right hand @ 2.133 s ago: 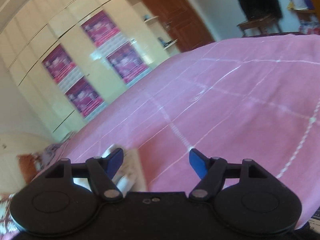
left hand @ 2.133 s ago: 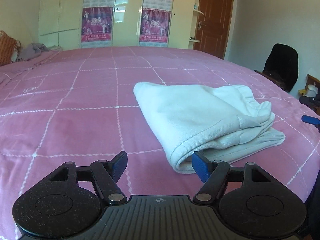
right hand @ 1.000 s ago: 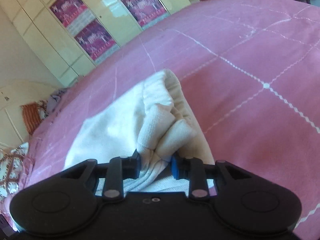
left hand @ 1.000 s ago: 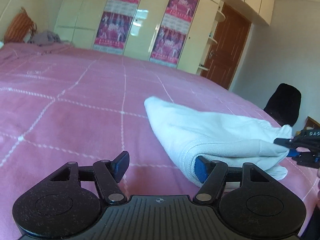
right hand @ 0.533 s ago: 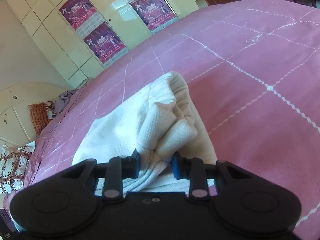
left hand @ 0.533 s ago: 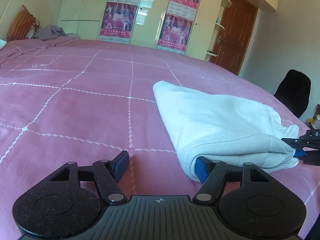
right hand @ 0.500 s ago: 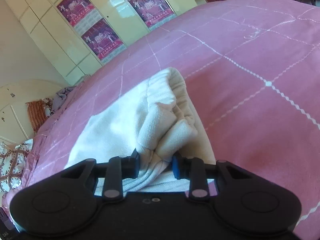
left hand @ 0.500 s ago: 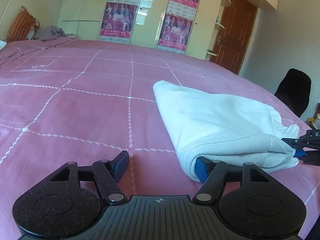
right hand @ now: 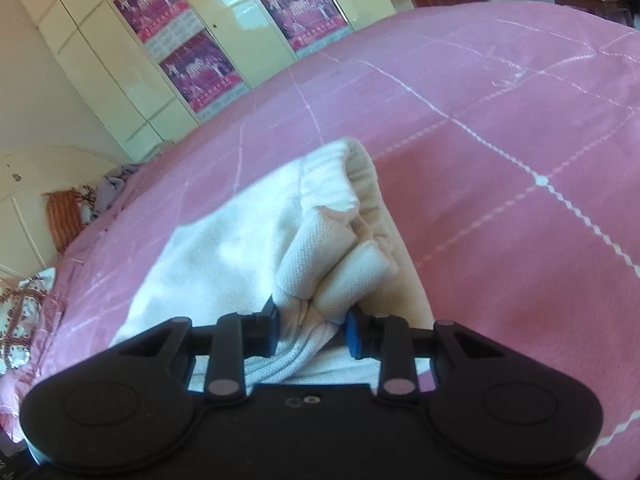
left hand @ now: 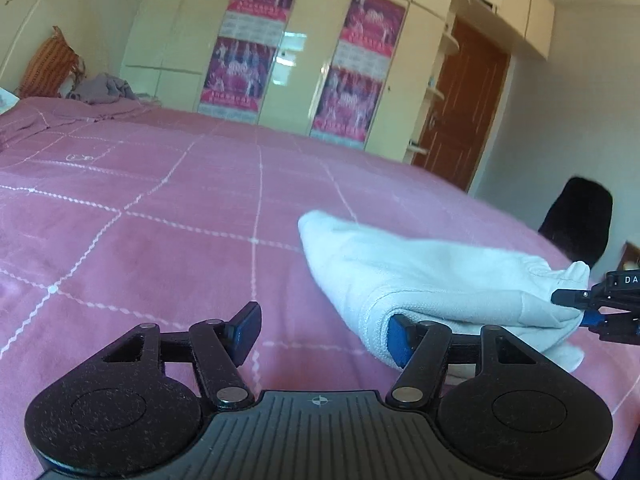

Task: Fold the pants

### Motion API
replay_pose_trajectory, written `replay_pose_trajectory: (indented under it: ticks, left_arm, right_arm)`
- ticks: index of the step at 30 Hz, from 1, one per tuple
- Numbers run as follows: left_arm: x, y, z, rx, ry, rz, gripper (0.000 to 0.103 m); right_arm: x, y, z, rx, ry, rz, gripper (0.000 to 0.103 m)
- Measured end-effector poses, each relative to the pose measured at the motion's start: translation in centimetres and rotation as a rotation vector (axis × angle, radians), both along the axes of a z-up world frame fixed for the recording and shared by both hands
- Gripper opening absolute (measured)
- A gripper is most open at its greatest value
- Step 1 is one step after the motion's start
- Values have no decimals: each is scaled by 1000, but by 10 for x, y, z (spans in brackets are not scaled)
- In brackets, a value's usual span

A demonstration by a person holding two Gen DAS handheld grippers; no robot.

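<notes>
Left gripper [left hand: 322, 330]: its blue-tipped fingers are spreading wide just above the bed, the right fingertip [left hand: 400, 338] touching the near folded edge of the pants.
Right gripper [right hand: 312, 330]: its fingers are pinching a bunched fold at the waistband end of the pants; in the left wrist view it is entering from the right edge [left hand: 588, 306], white letters "DA" showing on its body, the rest cut off.
Pants [left hand: 432, 280]: white, folded into a thick bundle, lying on the bed, elastic waistband [right hand: 360, 168] toward the right gripper.
Bed [left hand: 160, 240]: pink cover with a white stitched grid.
Wardrobe [left hand: 304, 56]: cream doors carrying magenta posters [left hand: 240, 68]; their writing is too small to read.
Door [left hand: 460, 108]: brown wood, right of the wardrobe.
</notes>
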State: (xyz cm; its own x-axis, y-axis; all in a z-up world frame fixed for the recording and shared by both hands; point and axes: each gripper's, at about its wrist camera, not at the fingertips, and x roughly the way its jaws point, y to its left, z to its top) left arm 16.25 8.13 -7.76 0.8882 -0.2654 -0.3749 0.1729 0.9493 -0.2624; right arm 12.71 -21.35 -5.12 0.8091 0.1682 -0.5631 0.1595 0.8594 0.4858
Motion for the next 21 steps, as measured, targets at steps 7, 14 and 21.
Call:
replay_pose_trajectory:
  ticks: [7,14,21]
  left_arm:
    - [13,-5,-25,14,165,28,68]
    - [16,-11,-22,59,195,28,68]
    - [16,-13,-15,84,218,29,68]
  right_arm:
    - [0,2,-6,-23,-20,27,31]
    - [-8,-5,-24,13,-5,18,32]
    - [-9,-14,-28,85,-4,18,37]
